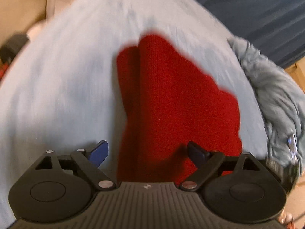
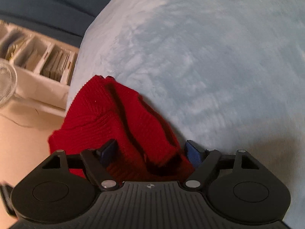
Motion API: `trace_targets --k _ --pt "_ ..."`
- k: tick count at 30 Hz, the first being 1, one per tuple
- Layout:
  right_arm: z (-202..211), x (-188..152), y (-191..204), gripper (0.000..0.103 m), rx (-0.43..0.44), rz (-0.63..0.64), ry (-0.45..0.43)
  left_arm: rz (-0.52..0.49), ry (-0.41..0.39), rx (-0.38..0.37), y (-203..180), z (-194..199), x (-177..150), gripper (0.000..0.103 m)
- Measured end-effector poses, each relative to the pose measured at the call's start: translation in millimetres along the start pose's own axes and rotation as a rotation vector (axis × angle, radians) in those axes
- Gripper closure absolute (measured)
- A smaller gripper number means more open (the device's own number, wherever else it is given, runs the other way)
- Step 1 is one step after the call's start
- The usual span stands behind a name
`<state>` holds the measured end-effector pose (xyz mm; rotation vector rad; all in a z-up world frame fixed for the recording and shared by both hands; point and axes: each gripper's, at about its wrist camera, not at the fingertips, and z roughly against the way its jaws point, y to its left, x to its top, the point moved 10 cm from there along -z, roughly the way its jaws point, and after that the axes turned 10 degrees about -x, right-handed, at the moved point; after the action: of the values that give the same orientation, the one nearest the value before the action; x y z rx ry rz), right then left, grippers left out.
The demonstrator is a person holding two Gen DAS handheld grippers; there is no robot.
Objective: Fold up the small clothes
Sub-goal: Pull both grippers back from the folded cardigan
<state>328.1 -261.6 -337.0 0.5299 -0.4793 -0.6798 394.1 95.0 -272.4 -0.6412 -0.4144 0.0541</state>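
A pale blue blanket [image 1: 66, 80] is covering the bed, and the red knitted garment [image 1: 171, 99] is lying on it, close to the bed's edge in the right wrist view, where its near corner is drooping over the side toward the floor [image 2: 22, 137]. A crumpled grey-blue cloth [image 1: 270, 87] is sitting well apart at the blanket's margin.

The garment is lying folded lengthwise, its long axis running straight away from both grippers, with a fold line showing along it.

The left gripper [image 1: 146, 152] is hanging over the near end of the garment, jaws spread wide and released, gripping nothing; one of its blue pads [image 1: 99, 151] is over bare blanket, the other over red knit.

The right gripper [image 2: 150, 152] is straddling the near end too, jaws apart and released, knit bunched between them.

Neither hand looks clearly nearer; a crosswise fold would seem to call for pinching this near end and carrying it along the long axis to the far end.
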Motion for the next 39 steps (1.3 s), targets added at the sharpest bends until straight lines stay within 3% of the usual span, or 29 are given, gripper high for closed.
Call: trace_targets --k 1,2,4,5,6,7,10,12,14,16,18,21,22,24,28,31,39 --pt "-1 -2 0 0.024 0.009 -0.007 0.016 0.030 0.019 -0.018 2 -3 -12 0.010" --pt "-2 -5 2 0.038 0.011 0.003 0.034 0.073 0.026 -0.040 3 -6 -22 0.010" --pt "-1 -12 9 0.064 0.006 0.018 0.047 0.088 -0.005 -0.050 2 -4 -23 0.031" --pt "3 -15 14 0.068 -0.015 0.024 0.028 0.071 -0.016 -0.038 1 -1 -18 0.037" --pt "8 -18 18 0.069 -0.030 0.030 0.015 0.049 -0.023 -0.029 -1 3 -9 0.050" --pt "13 -23 23 0.071 -0.038 0.037 0.009 0.031 -0.027 -0.018 -1 8 -2 0.054" --pt "19 -41 29 0.072 -0.032 0.019 0.028 -0.021 -0.049 0.047 11 22 19 0.056" --pt "19 -46 26 0.067 -0.052 0.017 -0.013 -0.038 -0.040 0.069 11 22 23 0.053" --pt "20 -41 19 0.045 -0.092 0.012 -0.053 -0.077 -0.056 0.098 1 30 17 0.042" --pt "33 -35 17 0.034 -0.186 0.088 -0.104 -0.194 -0.093 0.163 -19 45 5 0.011" --pt "57 -37 30 0.034 -0.255 0.238 -0.177 -0.283 -0.134 0.230 -38 64 -13 0.000" --pt "108 -63 64 0.025 -0.305 0.531 -0.273 -0.355 -0.166 0.313 -69 84 -49 0.000" --pt "124 -75 72 0.019 -0.305 0.590 -0.295 -0.345 -0.176 0.343 -75 92 -61 0.000" --pt "157 -107 83 0.015 -0.298 0.666 -0.330 -0.302 -0.205 0.384 -89 110 -89 0.000" --pt "201 -166 82 0.014 -0.272 0.696 -0.340 -0.253 -0.235 0.416 -114 144 -140 0.000" --pt "216 -191 76 0.014 -0.289 0.703 -0.349 -0.270 -0.249 0.395 -131 163 -169 0.000" --pt "243 -216 83 0.014 -0.305 0.768 -0.425 -0.352 -0.284 0.406 -155 186 -204 0.000"
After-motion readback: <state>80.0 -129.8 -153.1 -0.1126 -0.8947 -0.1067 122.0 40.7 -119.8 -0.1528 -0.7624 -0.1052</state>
